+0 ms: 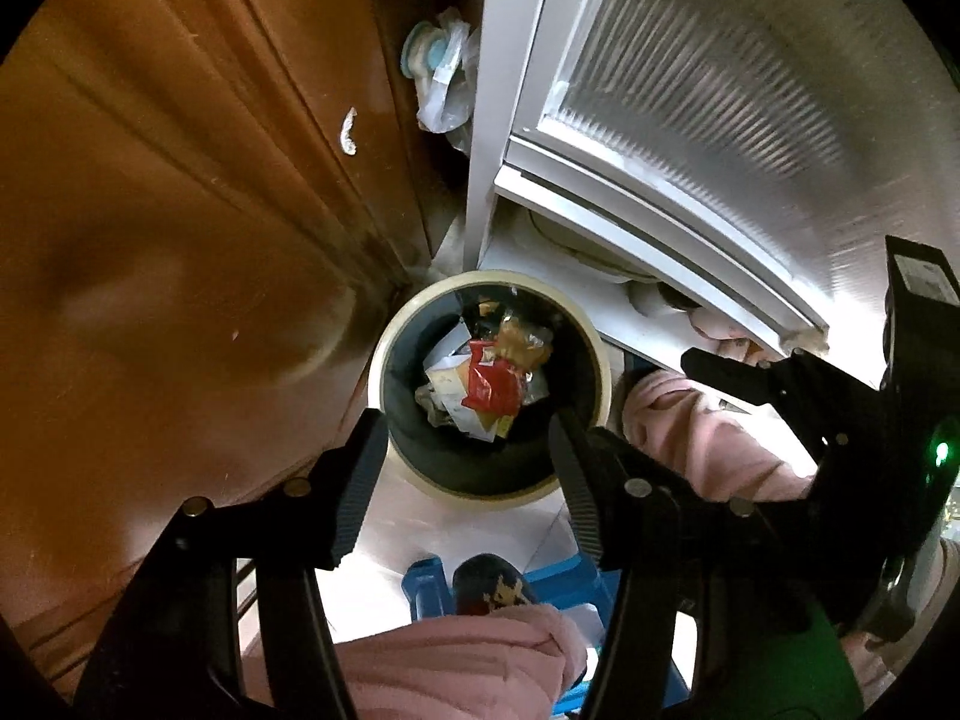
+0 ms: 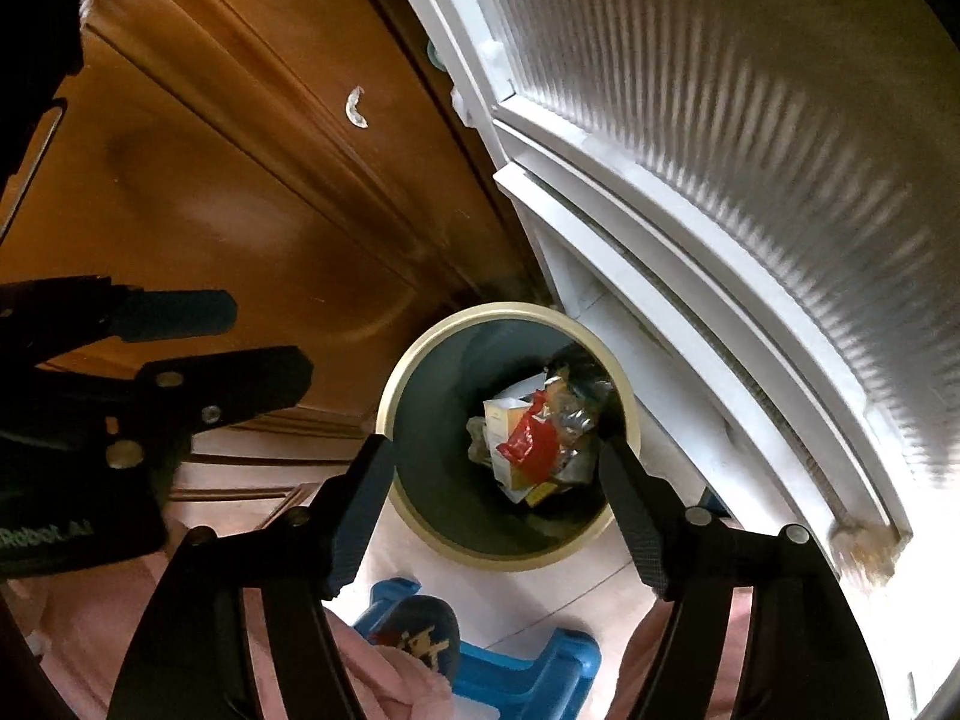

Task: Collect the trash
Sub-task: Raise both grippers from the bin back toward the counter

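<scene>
A round trash bin with a cream rim stands on the pale floor, directly below both grippers. Inside lie a red wrapper, white papers and crumpled foil packaging. My left gripper hangs over the bin's mouth, pointing straight down, open, with nothing between its fingers. My right gripper is also open and empty above the bin. The right gripper shows at the right edge of the left wrist view, and the left gripper shows at the left of the right wrist view.
The bin sits in a corner between a brown wooden door and a white door with ribbed glass. A plastic bag is wedged in the gap behind. A blue stool and the person's pink clothing are close below.
</scene>
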### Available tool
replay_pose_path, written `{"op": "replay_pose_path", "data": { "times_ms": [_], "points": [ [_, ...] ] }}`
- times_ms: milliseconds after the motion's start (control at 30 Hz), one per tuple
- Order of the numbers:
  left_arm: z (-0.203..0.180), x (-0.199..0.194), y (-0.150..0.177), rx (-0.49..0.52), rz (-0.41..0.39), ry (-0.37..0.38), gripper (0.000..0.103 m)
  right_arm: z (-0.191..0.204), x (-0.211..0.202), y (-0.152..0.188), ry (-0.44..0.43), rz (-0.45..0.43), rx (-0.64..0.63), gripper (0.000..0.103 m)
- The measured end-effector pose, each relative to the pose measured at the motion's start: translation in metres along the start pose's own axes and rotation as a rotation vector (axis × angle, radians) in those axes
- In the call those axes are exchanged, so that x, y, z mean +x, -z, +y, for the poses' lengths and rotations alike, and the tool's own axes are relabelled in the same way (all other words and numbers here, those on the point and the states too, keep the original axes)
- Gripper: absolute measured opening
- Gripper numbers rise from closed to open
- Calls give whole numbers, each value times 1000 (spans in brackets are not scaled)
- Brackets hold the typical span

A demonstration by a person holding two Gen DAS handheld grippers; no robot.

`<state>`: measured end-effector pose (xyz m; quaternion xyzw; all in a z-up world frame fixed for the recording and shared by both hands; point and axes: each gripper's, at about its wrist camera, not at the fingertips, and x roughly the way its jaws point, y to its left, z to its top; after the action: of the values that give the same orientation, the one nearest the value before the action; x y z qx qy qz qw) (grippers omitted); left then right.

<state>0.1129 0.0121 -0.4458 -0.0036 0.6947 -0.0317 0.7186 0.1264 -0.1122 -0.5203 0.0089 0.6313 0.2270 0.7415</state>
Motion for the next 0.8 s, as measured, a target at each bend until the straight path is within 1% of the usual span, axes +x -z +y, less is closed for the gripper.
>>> {"op": "replay_pose_path", "data": {
  "times_ms": [167, 400, 567, 667, 800],
  "points": [
    [1, -20, 9, -7, -27, 6, 53, -1, -25, 12, 5, -14, 3, 72],
    [2, -56, 25, 4, -69, 11, 53, 16, -84, 38, 18, -51, -52, 72],
    [-2, -95, 42, 28, -89, 40, 53, 37, -134, 52, 51, -122, -111, 72],
    [-7, -119, 49, 46, -128, 47, 53, 51, -168, 51, 78, -171, -140, 72],
    [-13, -160, 56, 69, -201, 73, 53, 63, -208, 41, 80, -242, -151, 72]
  ]
}}
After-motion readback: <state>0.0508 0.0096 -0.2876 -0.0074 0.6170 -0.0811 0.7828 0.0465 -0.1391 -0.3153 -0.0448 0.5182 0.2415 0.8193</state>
